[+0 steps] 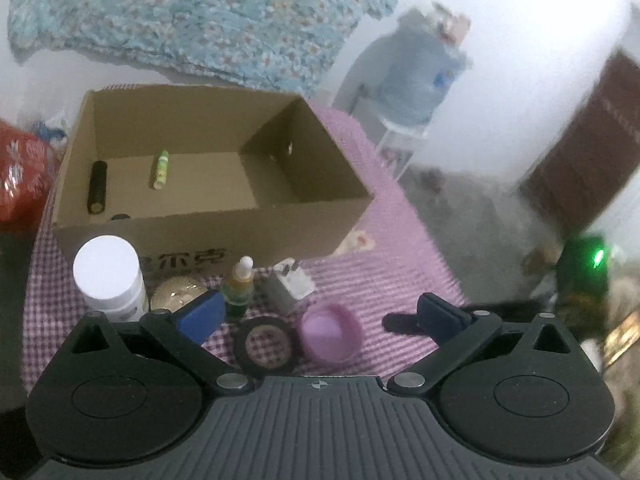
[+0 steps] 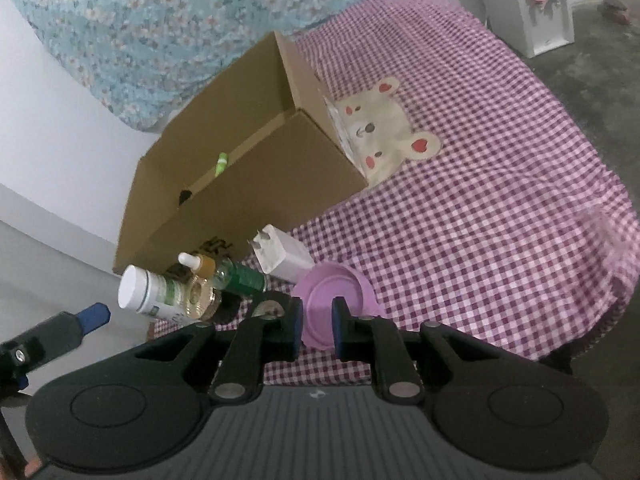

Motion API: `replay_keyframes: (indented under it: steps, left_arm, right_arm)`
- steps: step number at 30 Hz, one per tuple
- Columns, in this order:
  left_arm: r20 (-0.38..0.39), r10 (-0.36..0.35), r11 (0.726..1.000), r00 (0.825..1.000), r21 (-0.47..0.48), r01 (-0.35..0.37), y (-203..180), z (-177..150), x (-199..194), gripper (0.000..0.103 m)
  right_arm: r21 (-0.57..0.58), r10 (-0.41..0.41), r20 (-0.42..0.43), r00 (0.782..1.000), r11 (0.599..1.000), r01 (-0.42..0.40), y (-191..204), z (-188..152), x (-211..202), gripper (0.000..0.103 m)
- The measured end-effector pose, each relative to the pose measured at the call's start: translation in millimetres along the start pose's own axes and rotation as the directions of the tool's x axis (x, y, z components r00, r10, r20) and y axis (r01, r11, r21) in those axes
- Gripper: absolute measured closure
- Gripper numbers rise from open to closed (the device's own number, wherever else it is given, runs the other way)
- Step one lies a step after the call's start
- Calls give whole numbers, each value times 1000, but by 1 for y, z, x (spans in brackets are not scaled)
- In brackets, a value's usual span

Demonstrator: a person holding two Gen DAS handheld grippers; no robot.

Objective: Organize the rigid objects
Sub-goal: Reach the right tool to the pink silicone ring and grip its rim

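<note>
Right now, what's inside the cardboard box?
Inside the cardboard box lie a black tube and a green tube. The near wall hides most of a dark thing in the corner.

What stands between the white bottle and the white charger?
In the left wrist view, a gold tin and a green dropper bottle stand between the white bottle and charger.

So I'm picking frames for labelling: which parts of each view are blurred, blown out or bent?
Left wrist view: the wall upper right is blown out white, the water jug and brown door are smeared, and the cardboard box bows with fisheye. Right wrist view: sharper and evenly lit; the checked cloth curves toward the edges, and the corners are dark.
</note>
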State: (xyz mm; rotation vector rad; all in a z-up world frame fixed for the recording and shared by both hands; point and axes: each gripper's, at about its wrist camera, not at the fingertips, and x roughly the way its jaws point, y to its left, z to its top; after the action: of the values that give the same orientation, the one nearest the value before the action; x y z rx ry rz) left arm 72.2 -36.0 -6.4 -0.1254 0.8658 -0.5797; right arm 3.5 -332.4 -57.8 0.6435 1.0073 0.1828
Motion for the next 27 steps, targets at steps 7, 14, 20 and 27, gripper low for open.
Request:
replay_keyframes:
  steps: [7, 14, 20, 27]
  left_arm:
    - [-113, 123, 982, 986, 160, -104, -25, -16, 51, 0]
    - [-146, 134, 959, 980, 270, -90, -43, -29, 78, 9]
    - [-170, 131, 944, 977, 323, -70, -49, -33, 95, 25]
    - [-183, 132, 937, 974, 343, -63, -50, -34, 102, 35]
  right_arm:
    - [-43, -39, -27, 999, 998, 38, 0, 1, 21, 81]
    - [-85, -60, -36, 998, 995, 57, -4, 5, 32, 81]
    - [-149, -53, -39, 998, 988, 46, 0, 9, 40, 81]
    - [-187, -78, -69, 995, 980, 64, 1, 11, 60, 81]
